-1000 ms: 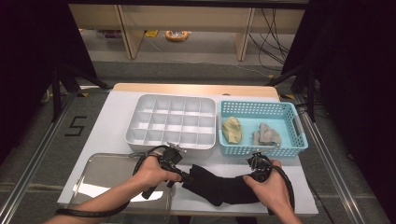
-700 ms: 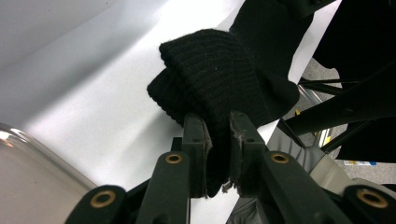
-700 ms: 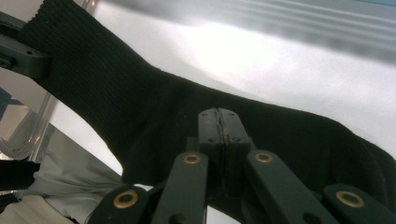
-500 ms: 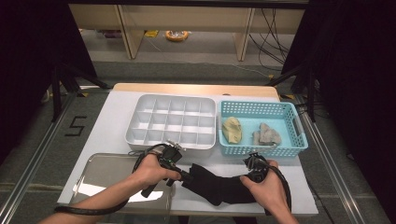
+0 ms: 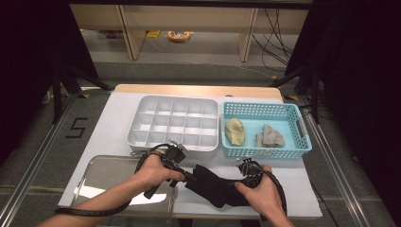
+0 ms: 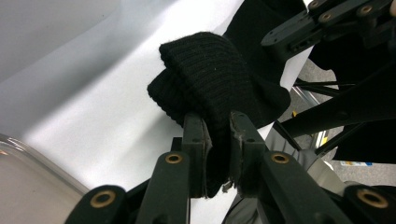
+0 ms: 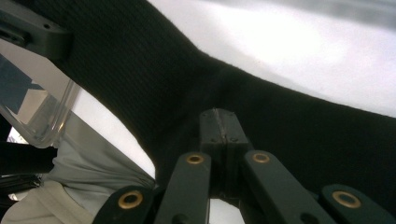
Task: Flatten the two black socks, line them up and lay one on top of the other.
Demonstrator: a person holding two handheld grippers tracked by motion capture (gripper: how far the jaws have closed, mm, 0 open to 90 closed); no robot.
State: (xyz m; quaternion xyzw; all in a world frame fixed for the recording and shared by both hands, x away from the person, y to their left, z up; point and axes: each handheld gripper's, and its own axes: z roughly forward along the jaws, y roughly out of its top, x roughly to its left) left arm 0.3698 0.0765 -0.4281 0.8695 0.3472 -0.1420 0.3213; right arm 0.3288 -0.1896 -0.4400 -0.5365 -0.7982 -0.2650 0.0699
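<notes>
Both grippers stay put (seemingly unmoved), left gripper (image 6: pixel 217 135) and right gripper (image 7: pixel 218 128) jaws clamping the black sock (image 5: pixel 213 184).

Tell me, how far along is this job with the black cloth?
Early, it seems. Done so far: both tongs have hold of the black knitted cloth at the front of the white table. The left tongs pinch a folded edge; the right tongs are closed on another part. Probably left: folding it and putting it away. The divided white tray is empty, and the blue basket holds two other pieces.
</notes>
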